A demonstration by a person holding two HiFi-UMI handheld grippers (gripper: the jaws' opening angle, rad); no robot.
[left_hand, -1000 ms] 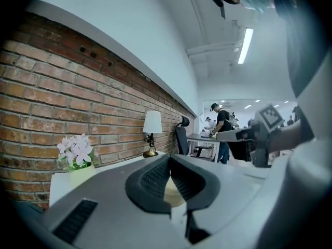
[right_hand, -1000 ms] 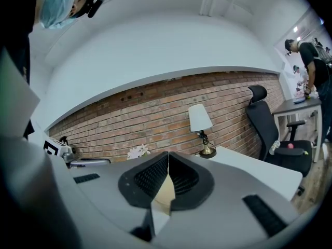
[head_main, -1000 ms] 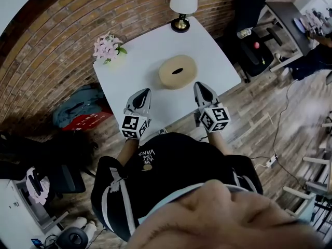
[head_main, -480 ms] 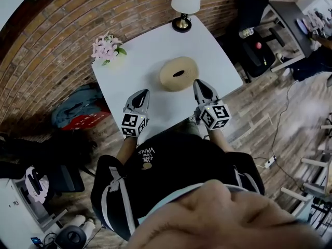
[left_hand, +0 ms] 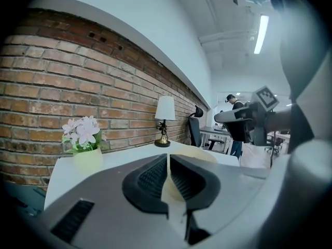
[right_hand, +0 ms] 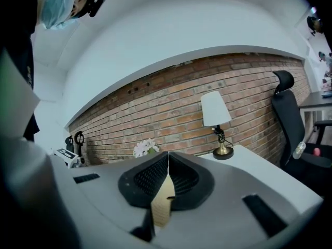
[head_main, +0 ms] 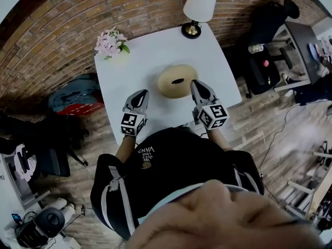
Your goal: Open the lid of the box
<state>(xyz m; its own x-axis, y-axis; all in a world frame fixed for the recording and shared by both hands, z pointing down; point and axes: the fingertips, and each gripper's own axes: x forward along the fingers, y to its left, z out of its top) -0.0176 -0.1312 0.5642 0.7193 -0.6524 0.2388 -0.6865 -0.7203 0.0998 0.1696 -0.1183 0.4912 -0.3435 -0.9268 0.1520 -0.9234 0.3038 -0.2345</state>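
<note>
A round tan box (head_main: 178, 81) with a dark oval hole in its lid sits in the middle of the white table (head_main: 150, 56). My right gripper (head_main: 197, 86) is shut and empty, its tip right at the box's near right edge; whether it touches I cannot tell. My left gripper (head_main: 140, 97) is shut and empty too, over the table a little to the left of the box. In the left gripper view the box (left_hand: 199, 153) shows pale yellow just past the jaws. In the right gripper view a tan sliver of the box (right_hand: 162, 204) shows below the closed jaws.
A table lamp (head_main: 198, 8) with a white shade and brass foot stands at the table's far right corner. A pot of pink flowers (head_main: 110, 44) stands at the far left corner. A brick wall runs behind the table; office chairs and desks stand to the right.
Both grippers have moved forward over the table toward the box. The right one now reaches the box's near right edge. Both have stayed shut.
</note>
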